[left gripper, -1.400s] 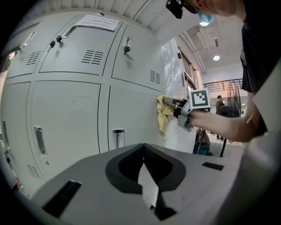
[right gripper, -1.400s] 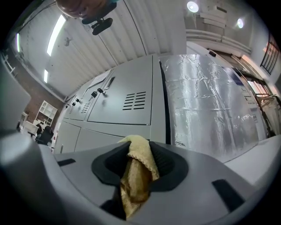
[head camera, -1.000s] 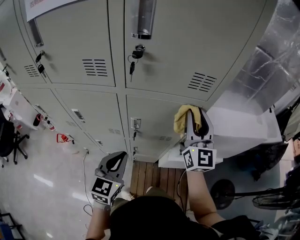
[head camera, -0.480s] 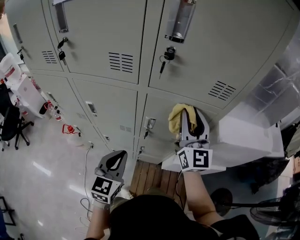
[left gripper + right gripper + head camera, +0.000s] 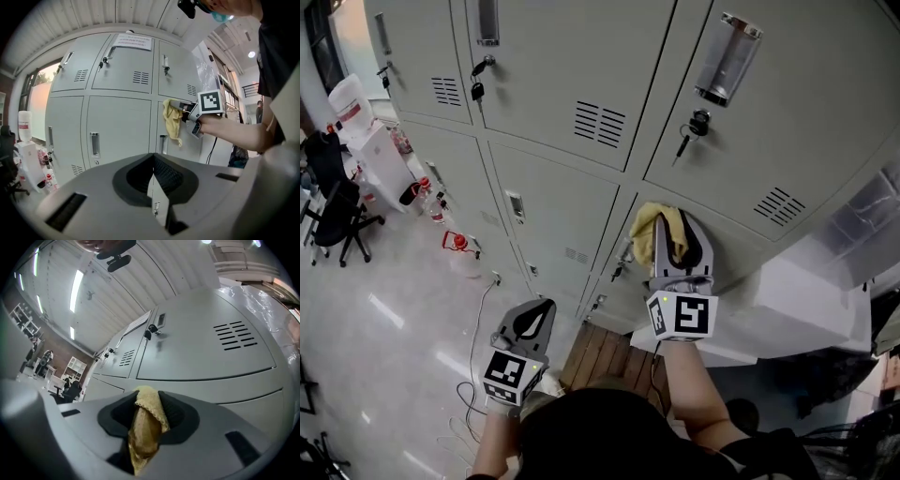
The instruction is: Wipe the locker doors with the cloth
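Note:
A wall of grey locker doors (image 5: 553,202) fills the head view. My right gripper (image 5: 680,246) is shut on a yellow cloth (image 5: 654,225) and holds it against the top of a lower door, just under the upper door with the vent slots (image 5: 780,204). In the right gripper view the cloth (image 5: 145,427) is bunched between the jaws, with the door (image 5: 211,348) right ahead. My left gripper (image 5: 532,319) hangs low, away from the lockers, shut and holding nothing. The left gripper view shows its shut jaws, and beyond them the cloth (image 5: 172,119) on the door.
Keys hang from the locks (image 5: 684,141) on the upper doors. Red-capped bottles (image 5: 459,253) and a black office chair (image 5: 337,211) stand on the floor at left. A white box (image 5: 806,300) sits to the right of the lockers, a wooden pallet (image 5: 600,352) below them.
The right gripper and cloth have slid a little left and up along the locker front, while the head view has swung left. The left gripper has kept its place.

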Demonstrator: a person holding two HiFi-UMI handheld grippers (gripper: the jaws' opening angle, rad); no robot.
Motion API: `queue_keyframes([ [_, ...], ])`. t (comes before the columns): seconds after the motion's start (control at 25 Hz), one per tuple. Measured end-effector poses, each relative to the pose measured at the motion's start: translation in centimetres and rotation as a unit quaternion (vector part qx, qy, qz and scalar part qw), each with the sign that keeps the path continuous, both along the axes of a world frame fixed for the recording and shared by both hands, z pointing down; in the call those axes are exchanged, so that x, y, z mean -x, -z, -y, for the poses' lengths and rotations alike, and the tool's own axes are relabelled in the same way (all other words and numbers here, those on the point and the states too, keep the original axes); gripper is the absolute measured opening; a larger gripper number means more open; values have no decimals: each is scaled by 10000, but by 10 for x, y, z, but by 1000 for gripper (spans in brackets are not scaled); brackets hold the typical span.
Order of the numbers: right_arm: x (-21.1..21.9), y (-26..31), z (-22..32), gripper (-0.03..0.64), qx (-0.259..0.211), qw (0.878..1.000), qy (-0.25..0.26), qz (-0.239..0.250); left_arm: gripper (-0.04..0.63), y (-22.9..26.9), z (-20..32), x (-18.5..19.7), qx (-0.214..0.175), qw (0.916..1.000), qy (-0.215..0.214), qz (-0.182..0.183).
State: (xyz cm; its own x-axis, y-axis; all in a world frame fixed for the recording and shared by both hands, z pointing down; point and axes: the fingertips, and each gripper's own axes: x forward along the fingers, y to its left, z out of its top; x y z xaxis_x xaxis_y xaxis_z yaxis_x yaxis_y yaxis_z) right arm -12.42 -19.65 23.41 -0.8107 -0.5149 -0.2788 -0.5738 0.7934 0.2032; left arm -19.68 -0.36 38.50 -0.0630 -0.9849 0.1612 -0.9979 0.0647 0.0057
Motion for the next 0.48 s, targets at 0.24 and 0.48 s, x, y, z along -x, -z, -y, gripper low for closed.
queue_keyframes([
  [0.24, 30, -1, -11, 120, -114, 9995, 262, -146, 9, 0, -10, 11, -12, 9995, 305, -1],
  [0.48, 45, -9, -18, 120, -186, 9977, 500, -410, 9, 0, -10, 12, 2, 9991, 420, 1],
])
